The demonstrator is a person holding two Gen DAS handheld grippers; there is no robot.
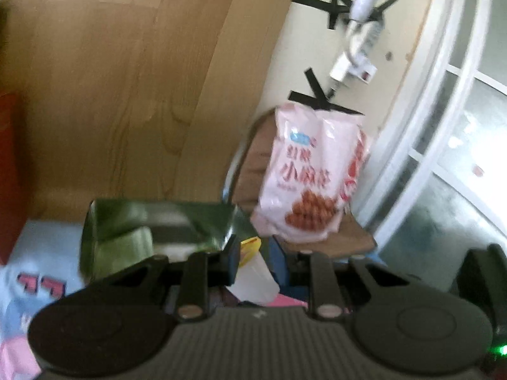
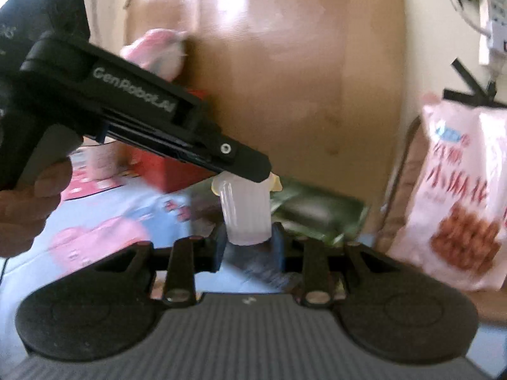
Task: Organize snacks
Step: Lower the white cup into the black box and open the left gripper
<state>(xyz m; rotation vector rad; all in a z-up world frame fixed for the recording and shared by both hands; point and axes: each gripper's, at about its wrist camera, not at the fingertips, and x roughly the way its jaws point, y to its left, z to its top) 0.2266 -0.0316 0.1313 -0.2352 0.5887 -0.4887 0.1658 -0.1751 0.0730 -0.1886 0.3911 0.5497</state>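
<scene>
My right gripper point(image 2: 247, 247) is shut on a small clear ribbed jelly cup point(image 2: 245, 212) with a pale yellow lid. My left gripper point(image 1: 258, 262) hovers just over that cup point(image 1: 253, 277), fingers either side of it and apart; from the right wrist view its black body point(image 2: 142, 120) crosses above the cup. A green foil snack bag point(image 1: 149, 224) lies behind on the patterned cloth; it also shows in the right wrist view point(image 2: 317, 212). A pink snack bag point(image 1: 304, 174) with red characters stands in a brown basket point(image 1: 253, 161) on the right; it also shows in the right wrist view point(image 2: 459, 196).
A wooden board point(image 1: 126, 79) rises behind. A red box point(image 2: 168, 167) and a pink pouch point(image 2: 158, 53) are at the back left. A power strip with cables point(image 1: 358, 53) is taped to the wall. A white-framed window point(image 1: 459, 126) is at the right.
</scene>
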